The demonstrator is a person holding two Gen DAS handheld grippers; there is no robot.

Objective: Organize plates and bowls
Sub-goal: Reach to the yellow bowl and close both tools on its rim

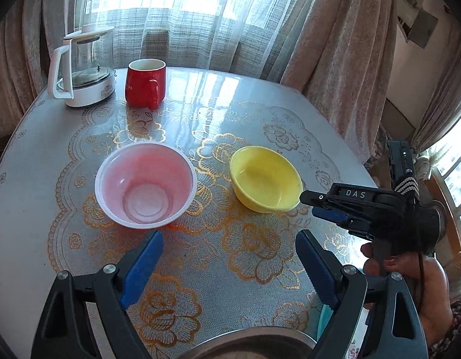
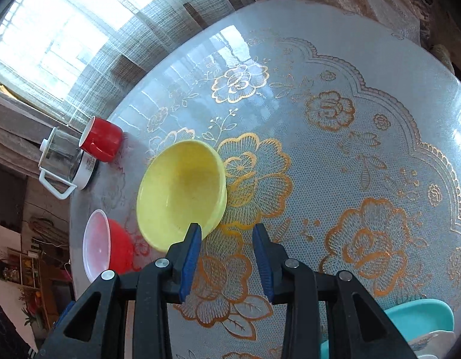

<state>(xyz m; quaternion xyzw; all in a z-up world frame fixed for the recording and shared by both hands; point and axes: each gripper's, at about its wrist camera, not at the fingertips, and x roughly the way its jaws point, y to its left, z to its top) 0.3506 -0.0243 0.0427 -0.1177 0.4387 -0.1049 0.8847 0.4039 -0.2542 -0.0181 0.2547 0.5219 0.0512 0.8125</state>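
Observation:
A yellow bowl (image 1: 265,179) (image 2: 179,191) sits upright on the round table, with a red bowl (image 1: 145,190) (image 2: 110,248) that has a white inside to its left. My left gripper (image 1: 230,234) hovers open and wide in front of both bowls, nothing between its blue pads. My right gripper (image 1: 315,206) (image 2: 227,229), held in a hand (image 1: 410,275), is open by a narrow gap at the yellow bowl's near right rim. Its left fingertip (image 2: 196,230) overlaps that rim; only tablecloth shows between the pads. I cannot tell whether it touches the bowl.
A red mug (image 1: 145,83) (image 2: 101,140) and a glass kettle (image 1: 80,68) (image 2: 63,161) stand at the far left, near the curtained window. A metal dish rim (image 1: 248,341) shows at the near edge. A teal plate (image 2: 419,317) and a white floral dish (image 2: 431,341) lie near right.

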